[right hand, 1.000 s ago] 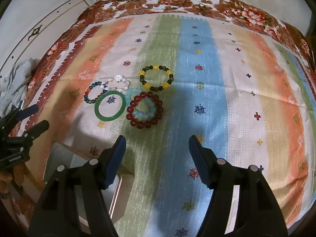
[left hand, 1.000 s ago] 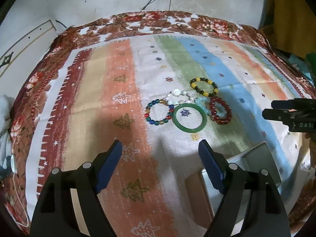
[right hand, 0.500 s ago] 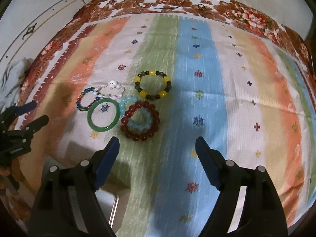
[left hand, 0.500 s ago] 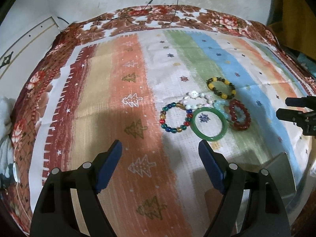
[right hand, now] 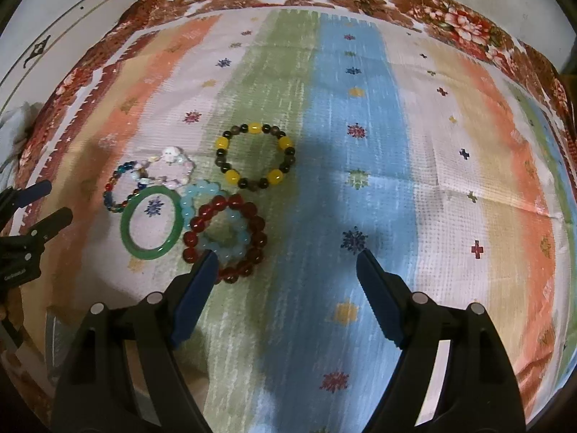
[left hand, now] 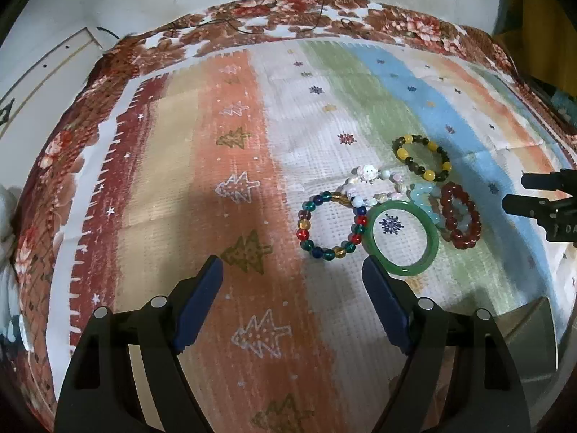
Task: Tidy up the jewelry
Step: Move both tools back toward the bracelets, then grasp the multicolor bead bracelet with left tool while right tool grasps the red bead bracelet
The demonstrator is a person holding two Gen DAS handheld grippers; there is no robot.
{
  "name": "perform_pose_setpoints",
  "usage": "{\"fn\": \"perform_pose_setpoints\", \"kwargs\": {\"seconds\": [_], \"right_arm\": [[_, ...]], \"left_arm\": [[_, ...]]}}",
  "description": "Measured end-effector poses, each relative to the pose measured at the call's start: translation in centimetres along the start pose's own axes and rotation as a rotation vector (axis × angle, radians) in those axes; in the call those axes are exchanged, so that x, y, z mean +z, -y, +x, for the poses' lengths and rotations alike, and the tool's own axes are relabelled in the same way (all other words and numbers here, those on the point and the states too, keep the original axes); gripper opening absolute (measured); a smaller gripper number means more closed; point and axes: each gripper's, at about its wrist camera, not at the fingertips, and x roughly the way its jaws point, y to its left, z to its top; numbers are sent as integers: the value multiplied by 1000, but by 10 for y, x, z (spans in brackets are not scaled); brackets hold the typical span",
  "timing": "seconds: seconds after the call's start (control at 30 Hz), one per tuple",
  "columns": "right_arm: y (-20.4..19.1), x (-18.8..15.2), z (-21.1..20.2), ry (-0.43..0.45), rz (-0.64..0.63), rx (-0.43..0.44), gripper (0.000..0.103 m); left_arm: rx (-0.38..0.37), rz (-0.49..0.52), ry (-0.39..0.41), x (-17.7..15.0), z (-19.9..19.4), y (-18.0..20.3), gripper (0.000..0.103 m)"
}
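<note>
Several bracelets lie clustered on a striped cloth: a green jade bangle (left hand: 404, 239) (right hand: 150, 222), a multicoloured bead bracelet (left hand: 330, 225) (right hand: 120, 189), a white-pink bead bracelet (left hand: 373, 186) (right hand: 169, 167), a yellow-and-dark bead bracelet (left hand: 422, 157) (right hand: 255, 156), and a dark red bead bracelet (left hand: 461, 215) (right hand: 225, 238) lying over a light blue one (right hand: 202, 198). My left gripper (left hand: 292, 270) is open and empty, just near-left of the bangle. My right gripper (right hand: 285, 258) is open and empty, its left finger (right hand: 196, 288) at the red bracelet's near edge.
The striped cloth (right hand: 353, 144) covers a table with a floral border (left hand: 288, 11). A grey metal tray (left hand: 530, 339) (right hand: 54, 342) sits at the near edge between the grippers. Dark cables (left hand: 317, 7) lie at the far edge. White cloth (left hand: 7, 252) is at the left.
Both grippers moved forward and lower toward the bracelets. The left view swung left, so the cluster now sits to its right. The right gripper opened a little wider and reached the red bracelet.
</note>
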Motion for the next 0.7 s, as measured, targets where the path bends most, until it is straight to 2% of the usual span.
{"fn": "perform_pose_setpoints", "kwargs": {"seconds": [0.7], "right_arm": [[3,20,46,-76,19,-53,75]], "left_arm": [[-7,-28,-64,12,48,-14,79]]}}
